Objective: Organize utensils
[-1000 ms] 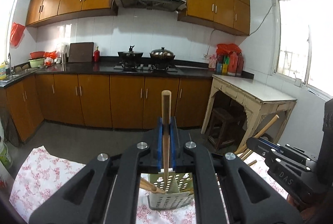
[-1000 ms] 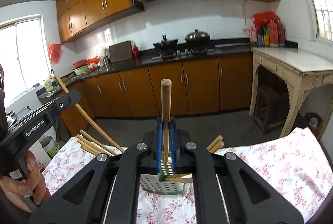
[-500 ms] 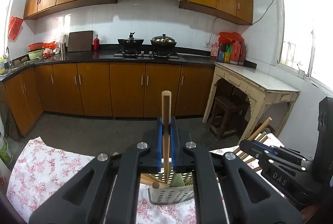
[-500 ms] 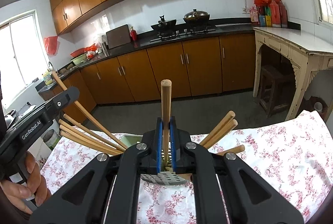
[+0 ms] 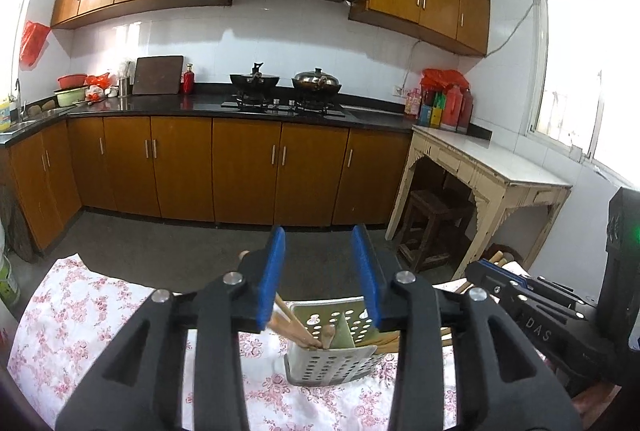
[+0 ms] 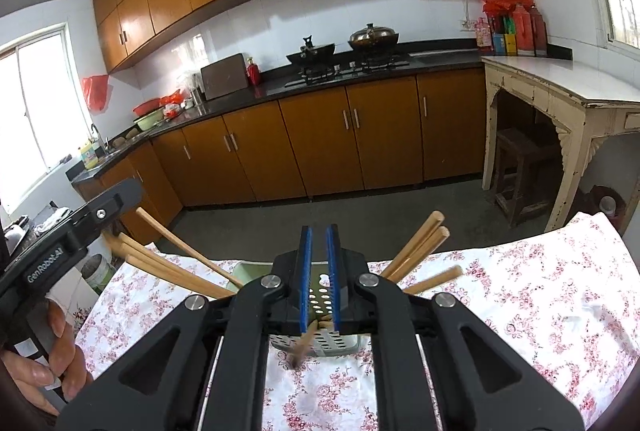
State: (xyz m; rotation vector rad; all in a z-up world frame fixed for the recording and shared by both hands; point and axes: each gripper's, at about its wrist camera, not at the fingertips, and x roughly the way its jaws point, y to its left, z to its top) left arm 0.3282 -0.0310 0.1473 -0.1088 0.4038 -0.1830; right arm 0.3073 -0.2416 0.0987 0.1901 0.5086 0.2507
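Observation:
A perforated grey utensil holder (image 5: 332, 363) stands on the floral tablecloth (image 5: 80, 311) with several wooden chopsticks (image 5: 296, 327) leaning in it. My left gripper (image 5: 318, 235) hovers just above it, its jaws opening, with nothing between the blue pads. In the right wrist view the holder (image 6: 340, 343) sits under my right gripper (image 6: 319, 231), whose jaws are opening to a narrow gap. A blurred chopstick (image 6: 302, 345) drops below its pads. Chopsticks fan out to the left (image 6: 172, 267) and right (image 6: 416, 251) of the holder.
My right gripper (image 5: 492, 267) shows at the right of the left wrist view. The left gripper's body (image 6: 100, 215) and the hand holding it (image 6: 52, 363) fill the left edge of the right wrist view. Beyond the table lie dark floor, kitchen cabinets and a white side table (image 5: 500, 167).
Both grippers held an upright chopstick and sank toward the holder. Now the left jaws have spread wide and the right have parted slightly. Both chopsticks have been let go into the holder.

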